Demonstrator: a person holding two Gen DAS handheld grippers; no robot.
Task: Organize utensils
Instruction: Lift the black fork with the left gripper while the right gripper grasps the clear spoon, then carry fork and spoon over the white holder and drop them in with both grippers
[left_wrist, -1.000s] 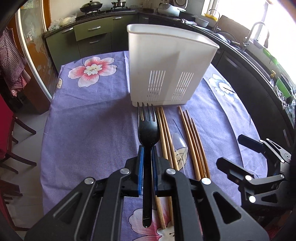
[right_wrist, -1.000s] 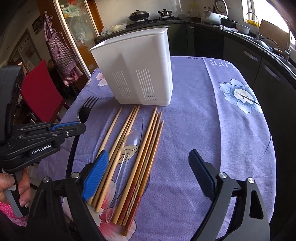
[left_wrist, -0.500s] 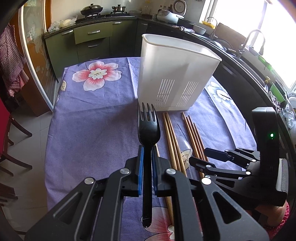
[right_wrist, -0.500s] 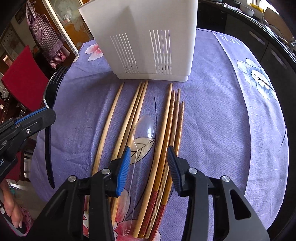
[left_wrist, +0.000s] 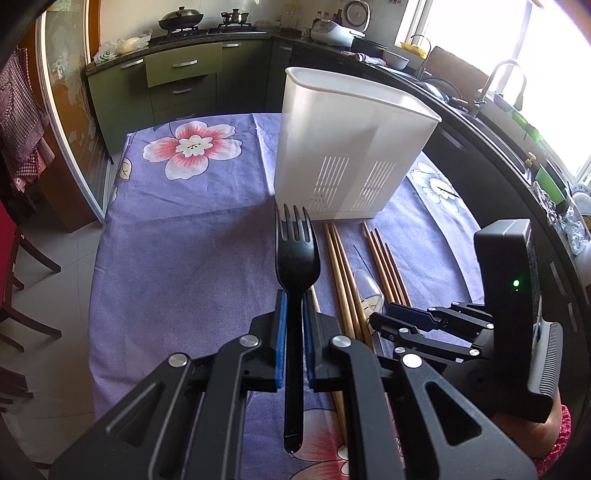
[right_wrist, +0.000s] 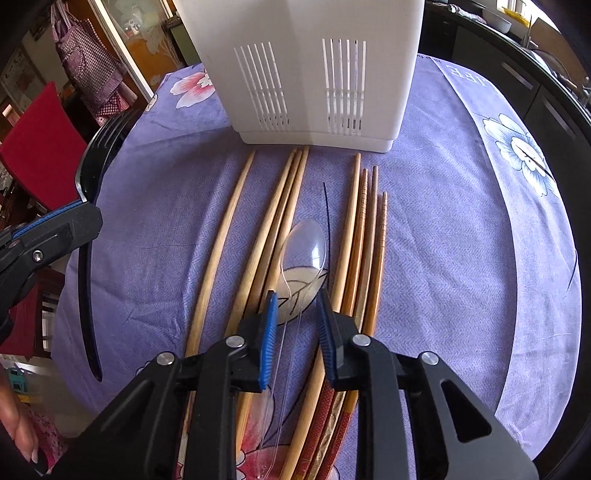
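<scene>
Left gripper (left_wrist: 293, 347) clamped on fork (left_wrist: 295, 254). Right gripper (right_wrist: 295, 325) part open astride clear spoon (right_wrist: 303, 251), holding nothing (chopsticks (right_wrist: 364, 236) crowd both sides): close squarely on handle only.

We see our right gripper (right_wrist: 295, 325) low over the purple flowered tablecloth (right_wrist: 443, 258), its blue-padded fingers (right_wrist: 267, 332) parted on either side of the handle of a clear plastic spoon (right_wrist: 303, 251), not yet touching it. The spoon lies bowl-up between two groups of wooden chopsticks (right_wrist: 354, 240), all pointing toward the white slotted utensil holder (right_wrist: 306, 74) that stands upright at the far end. At the left edge, our left gripper (right_wrist: 48, 236) clamps a black fork (right_wrist: 86, 206), held off the side of the table, tines up.
</scene>
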